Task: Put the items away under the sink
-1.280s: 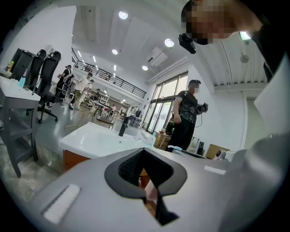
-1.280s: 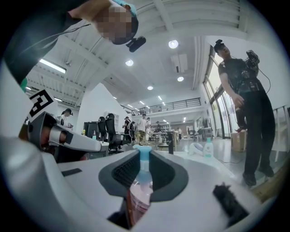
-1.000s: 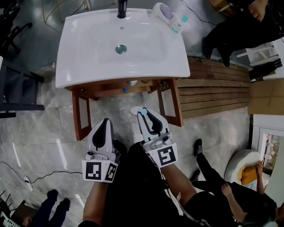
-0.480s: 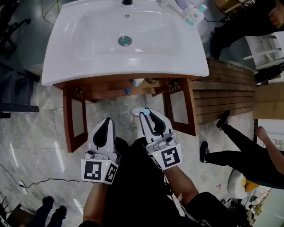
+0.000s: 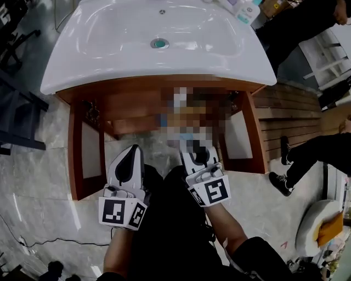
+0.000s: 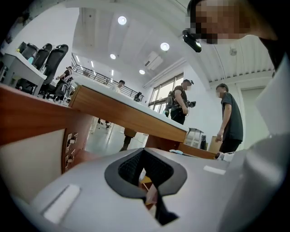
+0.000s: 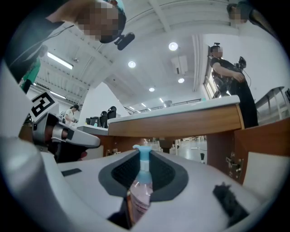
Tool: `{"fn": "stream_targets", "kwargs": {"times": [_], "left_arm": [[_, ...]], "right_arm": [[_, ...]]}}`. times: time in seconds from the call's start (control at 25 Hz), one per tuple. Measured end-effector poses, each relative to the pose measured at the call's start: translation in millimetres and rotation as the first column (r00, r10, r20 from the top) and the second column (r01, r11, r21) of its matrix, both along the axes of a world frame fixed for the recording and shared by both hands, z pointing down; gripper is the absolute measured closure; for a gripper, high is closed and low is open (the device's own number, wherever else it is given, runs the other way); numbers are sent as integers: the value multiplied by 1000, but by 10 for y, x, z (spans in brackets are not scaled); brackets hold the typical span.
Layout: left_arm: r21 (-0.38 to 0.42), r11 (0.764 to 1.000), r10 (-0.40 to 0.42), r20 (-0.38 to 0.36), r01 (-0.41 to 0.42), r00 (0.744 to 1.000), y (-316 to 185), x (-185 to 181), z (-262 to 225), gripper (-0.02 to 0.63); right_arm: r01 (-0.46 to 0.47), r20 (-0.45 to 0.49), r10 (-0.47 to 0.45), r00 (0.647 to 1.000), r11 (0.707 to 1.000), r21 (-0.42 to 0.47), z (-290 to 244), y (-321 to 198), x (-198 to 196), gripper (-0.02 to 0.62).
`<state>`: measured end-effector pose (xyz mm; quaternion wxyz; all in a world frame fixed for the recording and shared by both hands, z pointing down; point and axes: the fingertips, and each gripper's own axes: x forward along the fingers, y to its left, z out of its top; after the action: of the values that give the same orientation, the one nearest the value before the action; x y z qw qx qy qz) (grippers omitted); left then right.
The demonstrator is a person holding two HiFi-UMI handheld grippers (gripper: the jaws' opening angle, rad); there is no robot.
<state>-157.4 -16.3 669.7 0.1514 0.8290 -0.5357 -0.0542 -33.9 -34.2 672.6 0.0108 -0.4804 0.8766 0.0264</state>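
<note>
Dropped lower since a second ago with both tools; in the head view, found the white ceramic sink basin (image 5: 109, 44) larger and pushed toward the top edge. Found the brown wooden under-sink cabinet (image 5: 120, 90) opened wider across the frame too.

Logged the left tool (image 5: 133, 149) in front of the cabinet's left half, over the grey marble floor (image 5: 44, 181). Jaws drawn together, nothing gripped; only a sliver of wood seen through the slit in the left gripper view.

Logged the right tool (image 7: 145, 168) just beside it, clenched on a clear plastic bottle with a light-blue pump cap (image 7: 141, 192). Bottle lying along the jaws, pads pressed on both sides. Cap pointing out toward the shadowed cabinet opening under the basin's wooden front rail. Not yet inside the cabinet.

Noted both cabinet doors swung out: left wooden door with a pale panel (image 5: 82, 148), right wooden door with a pale panel (image 5: 244, 137). Noted a metal drain (image 5: 159, 43) in the middle of the basin and a white bottle (image 5: 241, 8) lying on its far right rim.

Spotted a bystander's dark-trousered leg (image 5: 312, 153) on the floor to the right, shifted from its earlier place, near a slatted wooden platform (image 5: 285, 104).
</note>
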Motion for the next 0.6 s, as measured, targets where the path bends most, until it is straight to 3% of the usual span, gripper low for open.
{"fn": "stream_targets", "kwargs": {"times": [0.28,0.6], "left_arm": [[32,999,18,-9,-18,1000,124,26,210,600],[47,999,17,-4,-17,1000,135,-32,257,600]], "right_arm": [[3,-8,-3,1000,999,-36,459,52,-12,525],[16,-15,-17,1000,999,-41,566,-74,-135,525]]}}
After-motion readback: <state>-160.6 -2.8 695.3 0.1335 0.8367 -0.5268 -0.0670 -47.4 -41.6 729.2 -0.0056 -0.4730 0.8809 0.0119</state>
